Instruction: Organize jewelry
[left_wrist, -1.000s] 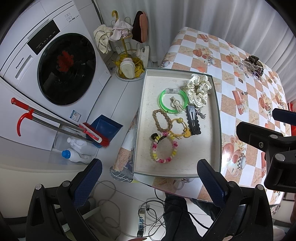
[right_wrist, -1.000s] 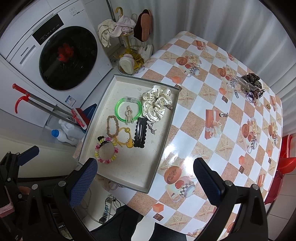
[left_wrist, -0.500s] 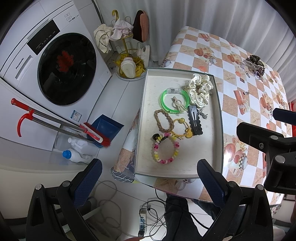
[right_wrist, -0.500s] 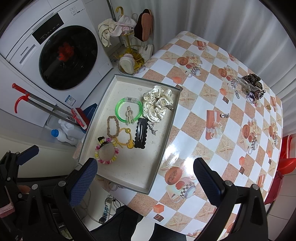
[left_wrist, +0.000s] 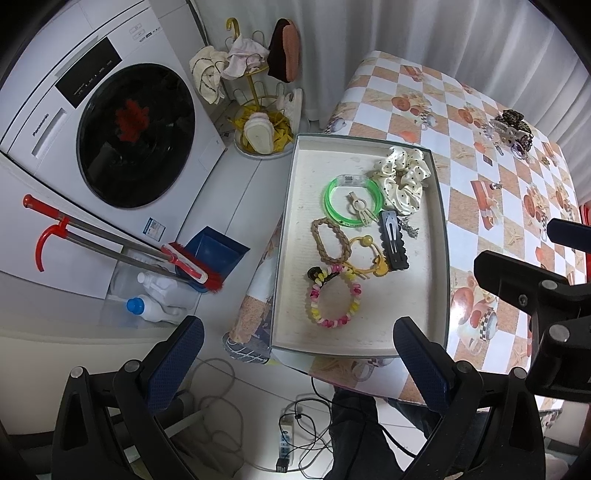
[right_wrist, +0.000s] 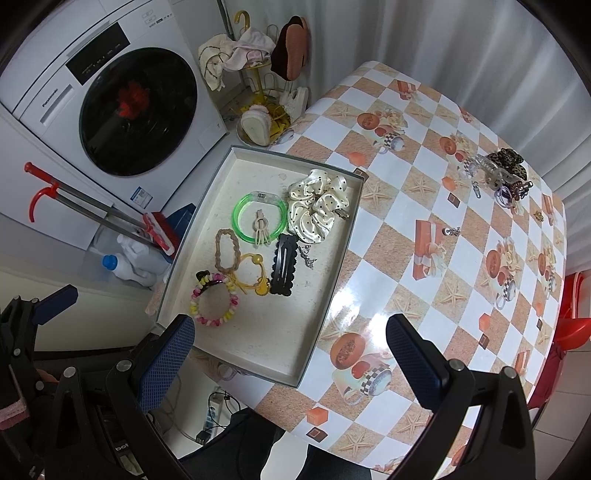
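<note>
A shallow grey tray (left_wrist: 441, 236) (right_wrist: 334, 266) lies at the left end of the checked table. Inside it are a cream dotted scrunchie (left_wrist: 402, 177) (right_wrist: 317, 206), a green bangle (left_wrist: 332, 201) (right_wrist: 240, 221), a black hair clip (left_wrist: 393, 240) (right_wrist: 283, 264), a braided tan band (right_wrist: 226, 250), a yellow hair tie (right_wrist: 255, 273) and a pink-yellow bead bracelet (left_wrist: 334, 299) (right_wrist: 212, 302). More pieces sit in a pile (right_wrist: 498, 173) (left_wrist: 511, 129) at the table's far right, and a small charm (right_wrist: 450, 232) lies alone. My left gripper (left_wrist: 295, 365) and right gripper (right_wrist: 291, 365) hover open above the near edge, holding nothing.
A white washing machine (left_wrist: 110, 129) stands left of the table, with a red-handled broom (left_wrist: 110, 240), a blue dustpan (left_wrist: 218, 251) and bottles (left_wrist: 155, 306) on the floor. A gold rack with cloths and slippers (right_wrist: 258, 66) stands behind. Cables and a power strip (left_wrist: 286, 439) lie below.
The view over the tray and table has drifted very slightly; both grippers stay open and empty, and nothing in the tray has moved.
</note>
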